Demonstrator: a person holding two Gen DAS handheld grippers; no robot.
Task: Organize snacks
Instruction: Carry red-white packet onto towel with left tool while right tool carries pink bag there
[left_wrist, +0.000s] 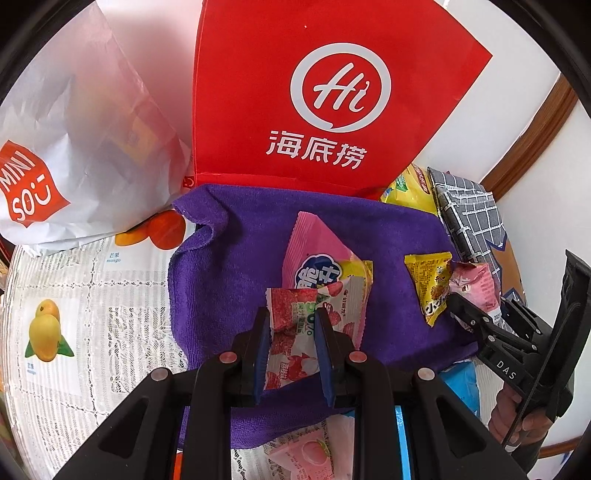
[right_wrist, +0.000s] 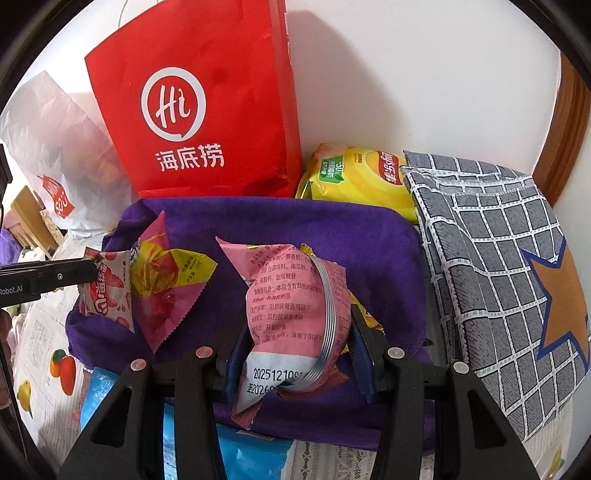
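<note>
Now | left tool (left_wrist: 293, 345): clamps one strawberry packet (left_wrist: 295, 332) | right tool (right_wrist: 295, 354): clamps one pink packet (right_wrist: 291, 302) | bags: two

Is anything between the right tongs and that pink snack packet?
No. The right tongs are already shut on the pink snack packet, above the purple towel; nothing visible sits between pads and wrapper.

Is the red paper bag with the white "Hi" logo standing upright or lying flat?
Upright. The red paper bag stands against the white wall behind the purple cloth, its base on the table and its logo reading right way up in both views.
</note>
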